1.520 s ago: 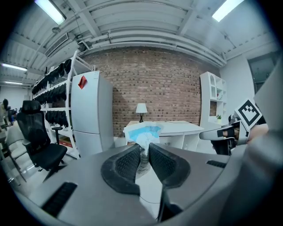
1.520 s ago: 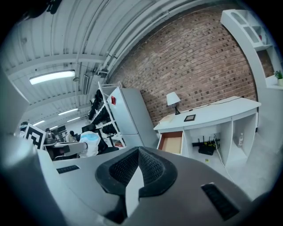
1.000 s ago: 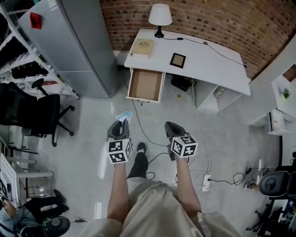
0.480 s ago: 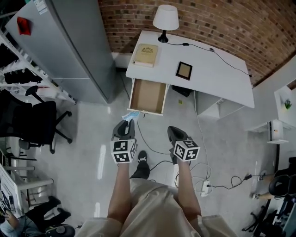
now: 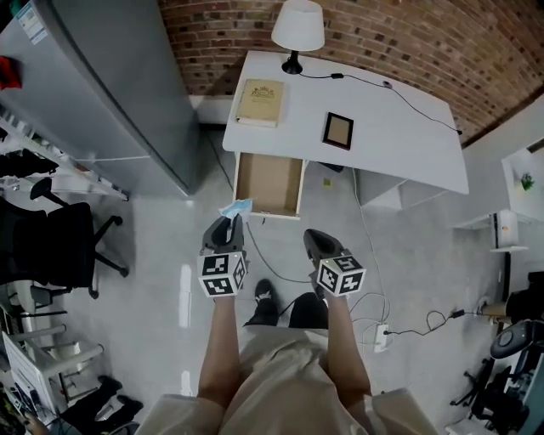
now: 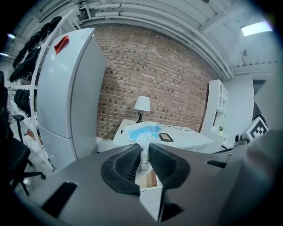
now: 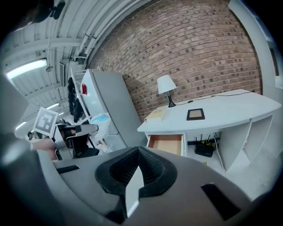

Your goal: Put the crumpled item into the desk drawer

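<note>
My left gripper (image 5: 229, 223) is shut on a crumpled blue and white item (image 5: 236, 207), which sticks out past its jaws just in front of the open desk drawer (image 5: 269, 182). In the left gripper view the crumpled item (image 6: 142, 132) fans out above the left gripper (image 6: 142, 155). The drawer, light wood inside and holding nothing I can see, hangs pulled out from the white desk (image 5: 399, 144). My right gripper (image 5: 313, 240) is shut with nothing in it, to the right of the left one. The right gripper view shows the drawer (image 7: 167, 143) ahead, beyond the right gripper (image 7: 139, 155).
On the desk stand a white lamp (image 5: 297, 25), a book (image 5: 260, 90) and a small dark frame (image 5: 337, 130). A tall grey cabinet (image 5: 93, 85) stands left of the desk. Cables (image 5: 280, 263) run over the floor, with a power strip (image 5: 380, 338) at the right. An office chair (image 5: 51, 246) is at the far left.
I have walked closer to the desk: the drawer and desk now lie nearer in the head view. The left gripper still holds the crumpled item, now close to the drawer's front edge.
</note>
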A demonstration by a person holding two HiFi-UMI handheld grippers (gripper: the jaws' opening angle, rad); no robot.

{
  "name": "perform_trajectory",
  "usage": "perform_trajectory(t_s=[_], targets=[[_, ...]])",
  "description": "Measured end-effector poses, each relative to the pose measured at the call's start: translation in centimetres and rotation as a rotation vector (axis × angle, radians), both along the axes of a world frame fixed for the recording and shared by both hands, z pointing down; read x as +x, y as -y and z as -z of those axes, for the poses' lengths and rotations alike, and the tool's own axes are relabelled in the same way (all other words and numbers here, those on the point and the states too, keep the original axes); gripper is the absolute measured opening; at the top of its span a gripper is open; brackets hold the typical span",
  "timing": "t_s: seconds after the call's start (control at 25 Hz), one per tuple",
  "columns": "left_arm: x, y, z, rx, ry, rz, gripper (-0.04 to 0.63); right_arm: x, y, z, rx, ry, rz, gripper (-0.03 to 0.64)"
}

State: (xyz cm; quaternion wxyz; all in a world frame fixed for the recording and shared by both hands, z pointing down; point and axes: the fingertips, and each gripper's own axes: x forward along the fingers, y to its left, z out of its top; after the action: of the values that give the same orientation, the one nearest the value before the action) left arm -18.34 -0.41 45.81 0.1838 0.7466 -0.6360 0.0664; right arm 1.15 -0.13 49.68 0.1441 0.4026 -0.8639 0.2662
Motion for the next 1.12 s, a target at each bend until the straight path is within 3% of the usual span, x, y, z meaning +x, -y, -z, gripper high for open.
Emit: perform_trajectory(t_s=[0.4,0.68,1.12], targets=[[2.7,3.5,-3.1,-0.040,-0.002,-0.038,0.072,3.8,3.2,-2.9,-0.025,-0.043,-0.038,0.025],[3.0,8.4,-4.3,-0.090,0.043,-0.021,0.072,2.3,9.4,-3.5,-0.048,-0.022,0.065,0.025],[4.2,13.8,-9.5,-0.236,0.057,0.040,0.071,0.9,17.9,-7.5,-0.152,0.031,0.159,0.025]])
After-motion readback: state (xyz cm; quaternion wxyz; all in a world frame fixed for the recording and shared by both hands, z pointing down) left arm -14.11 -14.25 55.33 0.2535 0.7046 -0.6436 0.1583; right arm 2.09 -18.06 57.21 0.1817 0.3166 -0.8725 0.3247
